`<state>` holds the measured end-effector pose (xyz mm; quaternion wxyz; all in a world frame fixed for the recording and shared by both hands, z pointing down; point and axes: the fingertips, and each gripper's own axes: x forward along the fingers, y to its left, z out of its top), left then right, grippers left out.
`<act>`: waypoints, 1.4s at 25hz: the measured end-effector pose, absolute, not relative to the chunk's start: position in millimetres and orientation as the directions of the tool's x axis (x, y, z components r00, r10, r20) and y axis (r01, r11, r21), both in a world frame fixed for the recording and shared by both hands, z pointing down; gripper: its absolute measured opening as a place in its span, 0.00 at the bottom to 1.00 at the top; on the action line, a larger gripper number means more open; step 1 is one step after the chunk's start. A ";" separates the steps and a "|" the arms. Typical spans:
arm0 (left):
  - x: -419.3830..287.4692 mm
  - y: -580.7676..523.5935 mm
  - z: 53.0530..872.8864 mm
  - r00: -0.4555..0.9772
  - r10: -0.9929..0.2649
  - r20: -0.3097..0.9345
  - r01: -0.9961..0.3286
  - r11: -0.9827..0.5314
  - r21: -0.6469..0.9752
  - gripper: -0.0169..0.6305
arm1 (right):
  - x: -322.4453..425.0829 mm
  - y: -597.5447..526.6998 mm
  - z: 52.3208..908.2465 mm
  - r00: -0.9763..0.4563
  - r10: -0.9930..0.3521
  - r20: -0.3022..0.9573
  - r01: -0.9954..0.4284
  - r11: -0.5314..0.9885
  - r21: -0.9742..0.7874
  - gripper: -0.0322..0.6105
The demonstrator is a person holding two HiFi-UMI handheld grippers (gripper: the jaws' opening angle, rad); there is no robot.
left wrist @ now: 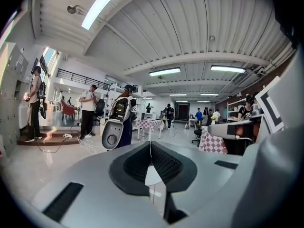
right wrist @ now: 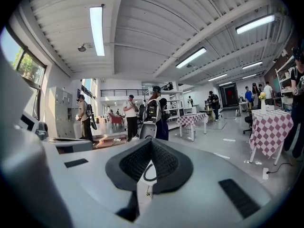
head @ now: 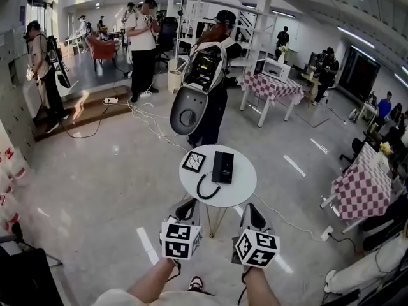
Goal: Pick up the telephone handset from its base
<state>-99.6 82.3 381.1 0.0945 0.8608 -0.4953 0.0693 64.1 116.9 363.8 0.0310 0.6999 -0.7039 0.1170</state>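
Observation:
A black telephone [head: 222,167] lies on a small round white table [head: 245,193], its handset resting on the base. Its coiled black cord [head: 205,189] loops toward the table's near edge. My left gripper [head: 186,208] and right gripper [head: 252,212] hover side by side just short of that edge, both shut with nothing in them. In the left gripper view the left gripper [left wrist: 150,146] has its pads meeting, with a sliver of the table [left wrist: 153,175] below them. In the right gripper view the right gripper [right wrist: 151,148] is likewise shut, and the cord [right wrist: 146,173] shows below the pads.
A square marker card [head: 194,162] lies left of the telephone. A person wearing a backpack rig [head: 210,75] stands just beyond the table. Tables with checked cloths [head: 274,85] [head: 363,187] stand to the right. Cables [head: 143,116] trail over the floor; other people stand at the back.

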 end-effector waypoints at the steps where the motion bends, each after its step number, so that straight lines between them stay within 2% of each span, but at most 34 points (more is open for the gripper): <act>1: -96.8 77.8 380.2 0.500 -0.840 0.213 -0.866 -0.491 0.095 0.06 | 67.5 112.0 362.4 -0.018 -0.978 0.206 -0.993 -0.007 -0.121 0.09; 20: -55.8 -1.4 380.4 0.461 -0.863 0.207 -0.887 -0.452 0.091 0.06 | 117.5 25.7 378.8 -0.073 -0.972 0.222 -0.992 0.048 -0.118 0.09; 35: -48.8 -19.1 399.3 0.432 -0.864 0.259 -0.901 -0.424 0.090 0.06 | 131.5 3.2 400.5 -0.092 -0.957 0.275 -0.990 0.058 -0.129 0.09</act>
